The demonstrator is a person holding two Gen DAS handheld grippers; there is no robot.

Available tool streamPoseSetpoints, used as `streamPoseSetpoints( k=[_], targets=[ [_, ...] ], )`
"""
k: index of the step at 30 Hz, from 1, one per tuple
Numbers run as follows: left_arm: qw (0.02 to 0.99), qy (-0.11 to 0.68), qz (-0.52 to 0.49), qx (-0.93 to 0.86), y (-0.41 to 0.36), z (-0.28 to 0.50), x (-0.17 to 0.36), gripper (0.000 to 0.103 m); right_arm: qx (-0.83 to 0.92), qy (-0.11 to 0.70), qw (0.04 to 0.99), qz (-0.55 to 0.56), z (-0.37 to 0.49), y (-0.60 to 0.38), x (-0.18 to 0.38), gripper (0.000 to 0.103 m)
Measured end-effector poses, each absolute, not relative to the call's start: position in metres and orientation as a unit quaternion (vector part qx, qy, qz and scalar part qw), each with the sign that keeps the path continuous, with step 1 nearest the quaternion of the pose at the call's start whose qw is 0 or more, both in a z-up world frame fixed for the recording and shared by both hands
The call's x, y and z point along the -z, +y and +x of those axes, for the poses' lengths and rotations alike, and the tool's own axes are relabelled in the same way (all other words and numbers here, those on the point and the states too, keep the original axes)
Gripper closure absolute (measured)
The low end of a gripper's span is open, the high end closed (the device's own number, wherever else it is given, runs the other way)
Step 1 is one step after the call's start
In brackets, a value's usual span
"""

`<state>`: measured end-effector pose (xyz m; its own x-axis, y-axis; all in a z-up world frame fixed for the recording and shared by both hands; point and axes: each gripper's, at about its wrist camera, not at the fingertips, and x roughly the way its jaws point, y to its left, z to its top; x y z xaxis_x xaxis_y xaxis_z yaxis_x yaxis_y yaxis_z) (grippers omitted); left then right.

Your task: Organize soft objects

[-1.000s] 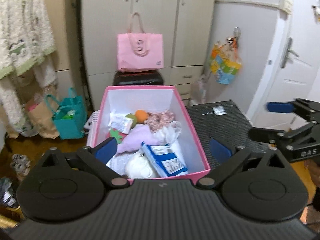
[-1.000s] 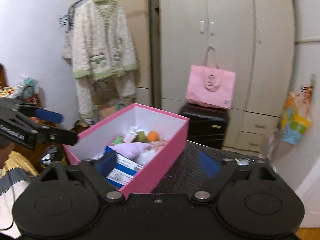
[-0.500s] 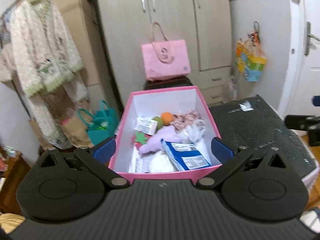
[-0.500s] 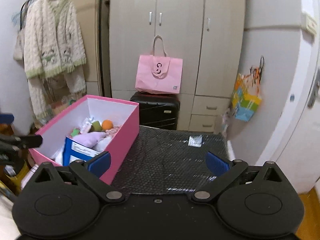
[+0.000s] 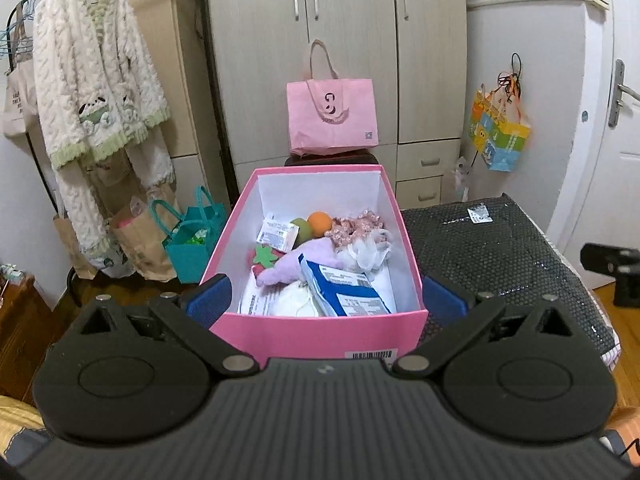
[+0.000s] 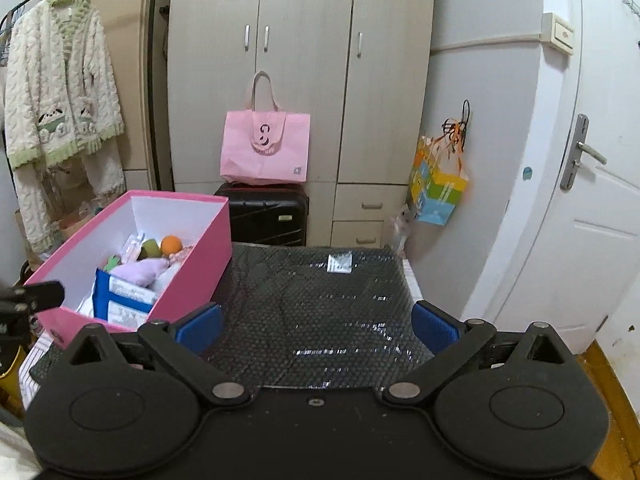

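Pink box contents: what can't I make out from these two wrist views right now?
- Bottom layer of the pink box: hidden in both views under the blue-and-white packet and purple plush.
- Box's near-left corner, left wrist view: covered by the left gripper finger pad.
- Print on the packet and the box's barcode sticker: too small to read.
- Right gripper: in the left wrist view only a dark part at the right edge.

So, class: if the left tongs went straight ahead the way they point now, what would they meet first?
Probably the near wall of the pink box: the open left tongs straddle its front corners, though depth is unclear.
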<state>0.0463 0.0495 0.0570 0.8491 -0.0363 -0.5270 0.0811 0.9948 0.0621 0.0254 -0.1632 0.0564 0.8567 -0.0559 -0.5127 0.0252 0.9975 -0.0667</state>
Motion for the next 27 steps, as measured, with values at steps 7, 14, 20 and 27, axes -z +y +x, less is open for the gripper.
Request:
streamPoseSetpoints(
  k=[7, 14, 20, 27],
  targets=[
    [0.964, 0.263, 0.042, 0.026, 0.044, 0.037, -0.05, 0.0, 0.022, 0.255, 0.966, -0.032, 0.011, -0.161, -0.054, 0.001],
    [0.964, 0.259, 0.045, 0.029, 0.041, 0.021, -0.045, 0.0, 0.016, 0.25, 0.967, -0.038, -0.003, -0.159, -0.048, 0.001],
    [0.968, 0.247, 0.041, 0.017, 0.043, 0.01, -0.045, 0.0, 0.025, 0.239, 0.97, -0.034, -0.012, -0.165, -0.047, 0.001],
    [0.971, 0.236, 0.042, 0.009, 0.043, 0.0, -0.04, 0.0, 0.034, 0.222, 0.974, -0.02, -0.022, -0.175, -0.041, 0.001]
  ],
)
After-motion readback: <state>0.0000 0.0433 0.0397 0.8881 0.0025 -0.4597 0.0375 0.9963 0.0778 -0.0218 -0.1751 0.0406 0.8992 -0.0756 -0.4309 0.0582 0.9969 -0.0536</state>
